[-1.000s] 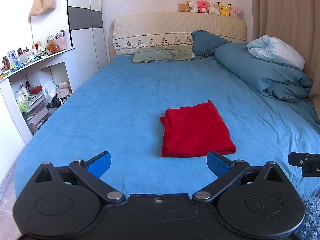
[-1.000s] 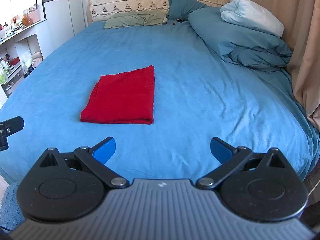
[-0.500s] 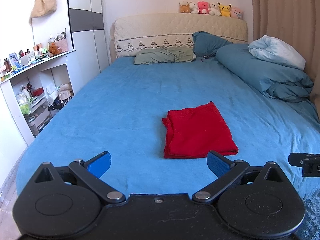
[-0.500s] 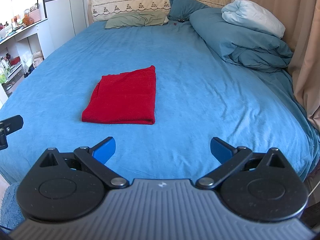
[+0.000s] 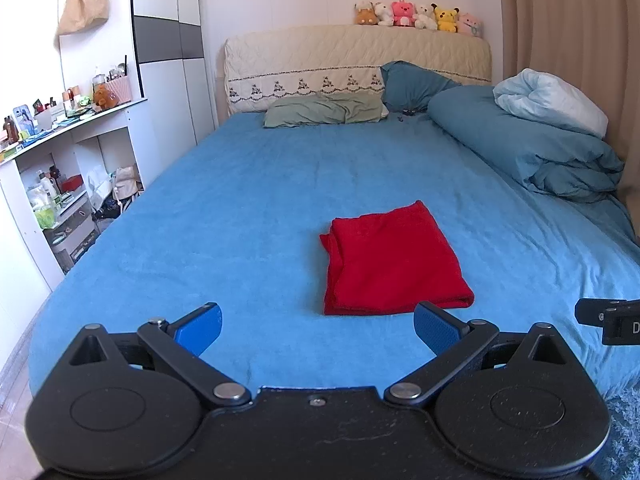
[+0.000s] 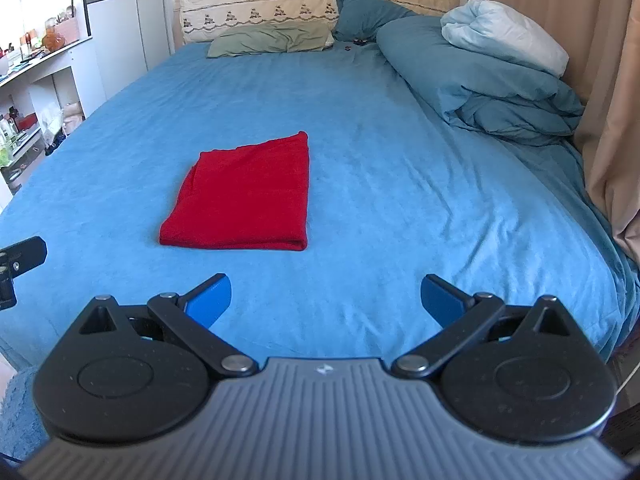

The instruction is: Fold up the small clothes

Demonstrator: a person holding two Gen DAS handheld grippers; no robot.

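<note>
A red garment (image 5: 394, 262) lies folded into a neat rectangle on the blue bedsheet (image 5: 248, 208), near the foot of the bed. In the right wrist view the same red garment (image 6: 244, 196) sits ahead and to the left. My left gripper (image 5: 318, 326) is open above the bed's near edge, short of the garment, with nothing between its blue pads. My right gripper (image 6: 326, 298) is open too, holding nothing, to the right of the garment. Part of the right gripper shows at the right edge of the left wrist view.
A heaped teal duvet (image 5: 532, 152) with a pale blue pillow (image 5: 552, 100) fills the bed's right side by the curtain (image 6: 600, 80). Pillows lie against the headboard (image 5: 356, 60), which has plush toys on top. Cluttered white shelves (image 5: 60, 184) stand left of the bed.
Both grippers have drawn back and risen slightly, so the red garment sits a little lower and farther off in the views. Both stay open; the garment has not moved.
</note>
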